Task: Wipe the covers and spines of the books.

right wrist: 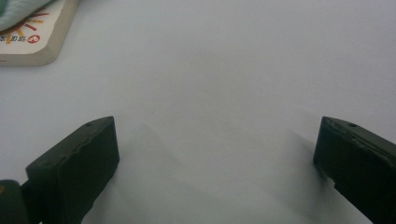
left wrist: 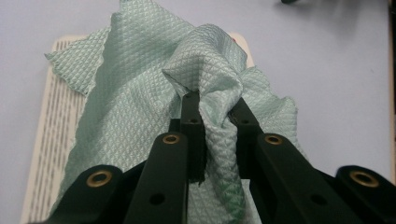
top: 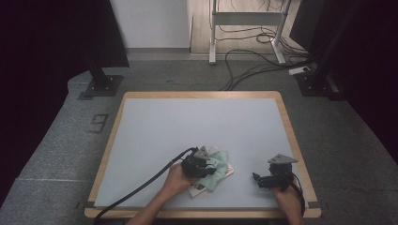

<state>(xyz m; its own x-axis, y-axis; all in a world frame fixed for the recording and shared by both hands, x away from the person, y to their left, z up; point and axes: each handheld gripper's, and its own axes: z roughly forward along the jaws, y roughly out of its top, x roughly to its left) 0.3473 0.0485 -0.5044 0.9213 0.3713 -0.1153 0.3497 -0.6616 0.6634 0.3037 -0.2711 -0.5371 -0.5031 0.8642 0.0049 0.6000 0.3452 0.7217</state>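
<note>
We have the left gripper (left wrist: 212, 109) pinching a raised fold of the green cloth (left wrist: 140, 107), which lies bunched over a book (top: 228, 170) near the front of the desk (top: 197, 122), so we judge the wiping or lifting step is in hand. Our right gripper (right wrist: 215, 144) hangs just above bare desk to the right of the book, its jaws spread wide and holding nothing. Next we would need to keep the pinch firm while drawing the cloth across or off the cover.

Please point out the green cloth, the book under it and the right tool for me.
green cloth (left wrist: 140, 93), left gripper view, on its spread middle.
book (right wrist: 37, 39), right gripper view, on its printed cover corner.
right tool (top: 265, 180), high view, between its jaw tips.
</note>
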